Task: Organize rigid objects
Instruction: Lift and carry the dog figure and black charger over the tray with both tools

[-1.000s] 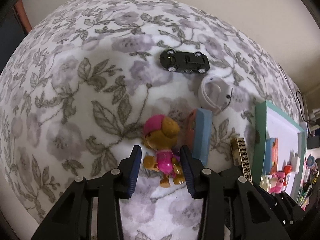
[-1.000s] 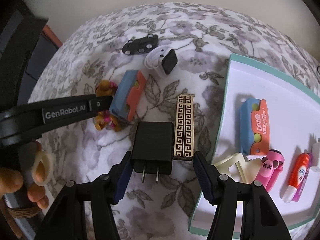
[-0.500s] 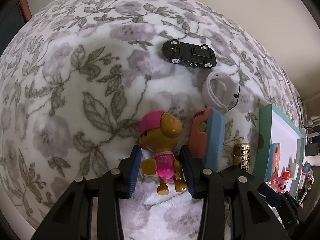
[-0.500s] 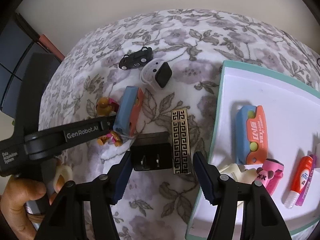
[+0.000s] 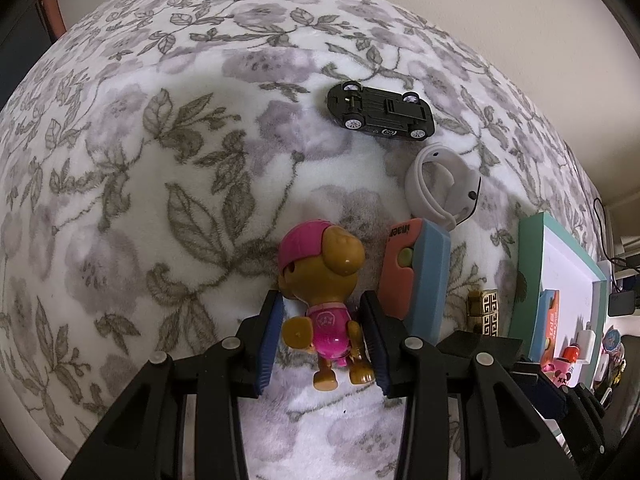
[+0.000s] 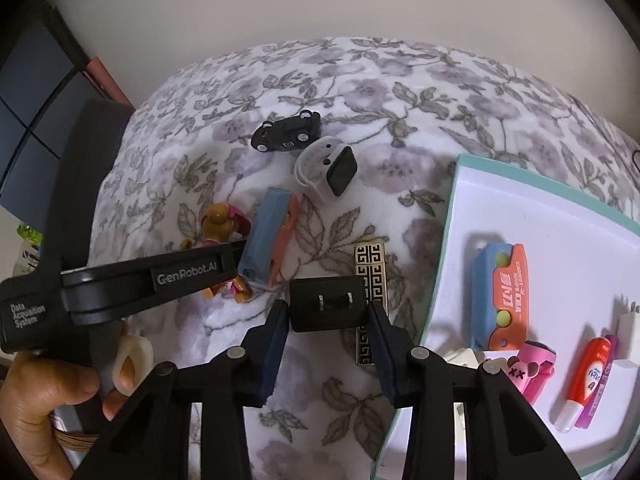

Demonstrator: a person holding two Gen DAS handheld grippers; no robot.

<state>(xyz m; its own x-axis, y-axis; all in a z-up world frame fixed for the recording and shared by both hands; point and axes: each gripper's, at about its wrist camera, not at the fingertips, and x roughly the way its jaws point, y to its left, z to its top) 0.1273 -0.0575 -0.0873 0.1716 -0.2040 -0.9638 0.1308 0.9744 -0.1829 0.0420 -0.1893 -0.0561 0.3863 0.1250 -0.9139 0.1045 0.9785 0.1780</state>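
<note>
Pup figure between left tool pads.

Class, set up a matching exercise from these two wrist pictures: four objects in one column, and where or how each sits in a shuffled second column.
Objects:
1. pup figure
2. black charger
3. toy car
4. glue stick

Places or states:
A. lying on the white tray
B. between the fingers of the right tool
C. upside down on the blanket
D. between the fingers of the left tool

Pairs: 1-D, 2-B, 3-C, 4-A
</note>
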